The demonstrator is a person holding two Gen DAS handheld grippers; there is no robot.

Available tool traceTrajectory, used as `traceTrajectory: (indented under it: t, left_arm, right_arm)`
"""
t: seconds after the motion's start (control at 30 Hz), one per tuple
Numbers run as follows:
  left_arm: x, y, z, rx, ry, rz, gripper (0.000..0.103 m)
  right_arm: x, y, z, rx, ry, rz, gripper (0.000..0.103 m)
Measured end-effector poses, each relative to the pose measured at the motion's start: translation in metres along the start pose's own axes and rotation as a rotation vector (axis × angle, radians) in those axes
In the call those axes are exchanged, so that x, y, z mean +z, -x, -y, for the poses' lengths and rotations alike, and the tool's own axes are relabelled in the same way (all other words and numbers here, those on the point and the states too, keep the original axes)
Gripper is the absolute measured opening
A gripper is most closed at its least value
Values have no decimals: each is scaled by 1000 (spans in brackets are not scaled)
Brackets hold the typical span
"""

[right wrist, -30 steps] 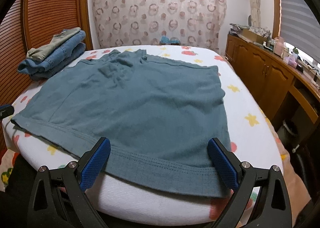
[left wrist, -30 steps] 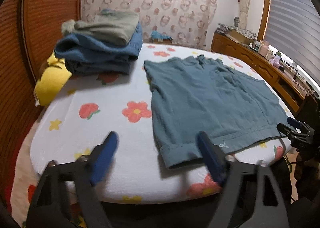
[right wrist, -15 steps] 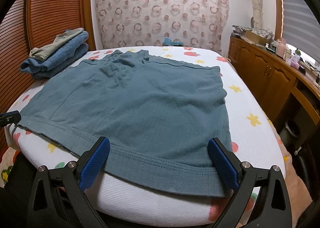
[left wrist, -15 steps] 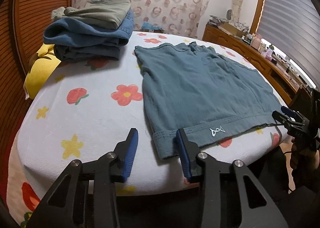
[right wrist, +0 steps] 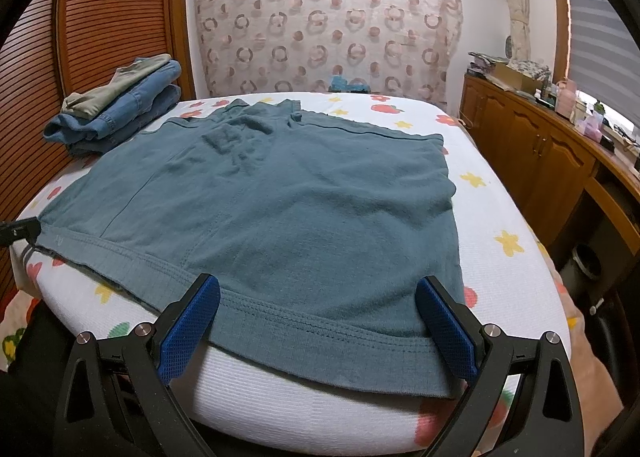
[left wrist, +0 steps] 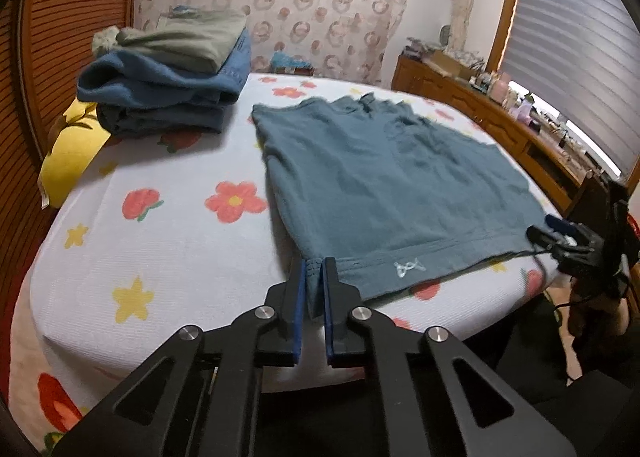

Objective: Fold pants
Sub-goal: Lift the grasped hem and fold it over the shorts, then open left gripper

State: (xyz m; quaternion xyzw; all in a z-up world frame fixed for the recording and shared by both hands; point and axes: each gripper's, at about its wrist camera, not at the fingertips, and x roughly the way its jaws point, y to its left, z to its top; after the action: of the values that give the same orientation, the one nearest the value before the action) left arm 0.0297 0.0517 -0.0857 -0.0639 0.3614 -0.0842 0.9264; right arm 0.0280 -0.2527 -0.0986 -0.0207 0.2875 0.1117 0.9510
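No readable text anywhere

Left gripper: jaws had just been closing, pinched on cloth between them.
Right gripper: jaws spread wide, unclamped.

A: Where do the two wrist cameras sit?

B: Both hang low, close over the bed's near edge, angled down toward the far curtain. The left is by the near left corner, the right further right.

A: Overlap?

B: The teal pants and folded stack.
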Motion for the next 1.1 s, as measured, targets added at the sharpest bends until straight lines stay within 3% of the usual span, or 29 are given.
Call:
traceTrajectory:
  t: [0.37,0.47,0.57,0.63,0.83,1.1]
  left_arm:
    - [29,13,22,-62,-50,64,8]
    - [42,10,33,-96,-75,71,8]
    - [57,4,51,-119,-119,79,8]
    - [66,0,62,-137,-140,85,8]
    - [91,-11,103,-199,-211,88,8]
    - [117,-16,154,-290,-279,96,8]
  right_arm:
    - [2,-2,0,10,8,-13,98]
    - [4,-2,1,26,10,-20,93]
    - [7,0,3,48,10,-28,81]
    - [7,3,7,50,6,-28,67]
    - [4,9,18,41,-13,-33,42]
    - [3,18,29,38,-28,-27,33]
